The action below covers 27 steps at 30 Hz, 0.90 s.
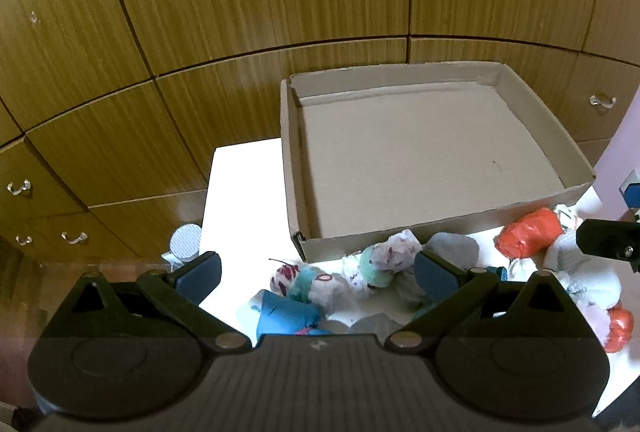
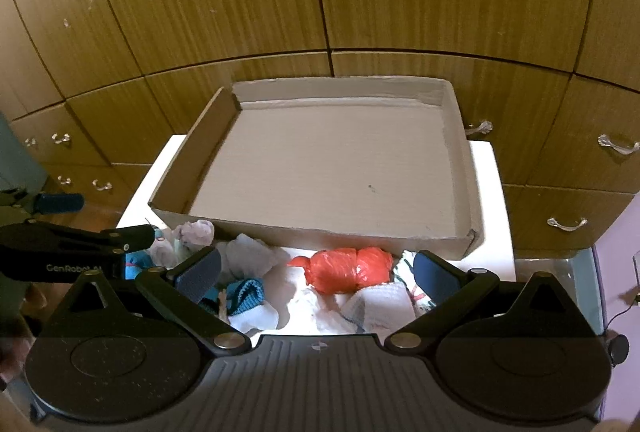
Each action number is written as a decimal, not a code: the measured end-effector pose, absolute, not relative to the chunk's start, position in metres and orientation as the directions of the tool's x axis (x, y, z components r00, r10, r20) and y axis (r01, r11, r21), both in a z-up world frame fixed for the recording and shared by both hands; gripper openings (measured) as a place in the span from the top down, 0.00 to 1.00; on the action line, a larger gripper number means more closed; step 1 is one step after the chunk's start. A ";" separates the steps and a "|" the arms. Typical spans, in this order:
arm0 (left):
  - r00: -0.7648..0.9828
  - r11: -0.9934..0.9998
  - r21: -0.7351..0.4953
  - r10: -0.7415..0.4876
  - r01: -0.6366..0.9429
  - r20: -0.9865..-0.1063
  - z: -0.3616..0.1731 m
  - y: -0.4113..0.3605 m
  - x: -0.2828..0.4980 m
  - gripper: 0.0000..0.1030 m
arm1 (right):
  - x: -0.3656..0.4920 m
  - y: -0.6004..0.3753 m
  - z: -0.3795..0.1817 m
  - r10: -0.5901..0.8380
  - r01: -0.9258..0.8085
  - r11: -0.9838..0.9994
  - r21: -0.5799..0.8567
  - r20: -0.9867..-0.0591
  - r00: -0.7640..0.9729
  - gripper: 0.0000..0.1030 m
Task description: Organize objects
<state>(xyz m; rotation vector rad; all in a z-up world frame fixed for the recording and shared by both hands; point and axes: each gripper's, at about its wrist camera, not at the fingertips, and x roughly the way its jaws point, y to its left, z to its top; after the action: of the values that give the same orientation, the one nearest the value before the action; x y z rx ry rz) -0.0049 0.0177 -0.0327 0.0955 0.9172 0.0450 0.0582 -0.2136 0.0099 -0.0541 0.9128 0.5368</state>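
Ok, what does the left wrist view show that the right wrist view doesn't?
Only the left wrist view shows the round grey lid off the table's left edge, the teal-and-white bundle and the blue pouch under the open left tongs.

Only the right wrist view shows the blue knitted roll, the white folded cloth and the table's right edge, below the open right tongs.

Both show the empty cardboard box and the orange bundle in front of it.

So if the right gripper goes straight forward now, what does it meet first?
Probably the orange rolled bundle, lying between the open right gripper fingers, before the cardboard box; depth is unclear.
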 end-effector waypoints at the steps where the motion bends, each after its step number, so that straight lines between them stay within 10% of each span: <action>1: 0.607 0.995 0.101 0.080 0.000 -0.791 -0.033 0.019 -0.006 0.01 | 0.057 -0.215 0.010 0.418 -0.464 0.868 0.177 -0.764 0.491 0.00; 27: 0.607 0.996 0.089 0.071 0.000 -0.791 -0.033 0.013 -0.019 0.01 | 0.044 -0.224 0.014 0.431 -0.463 0.866 0.192 -0.755 0.494 0.00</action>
<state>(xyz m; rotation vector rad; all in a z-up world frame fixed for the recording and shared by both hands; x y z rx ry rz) -0.0187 0.0134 -0.0326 0.0829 0.9176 0.0413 0.0440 -0.2235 0.0142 -0.0381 0.9041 0.5421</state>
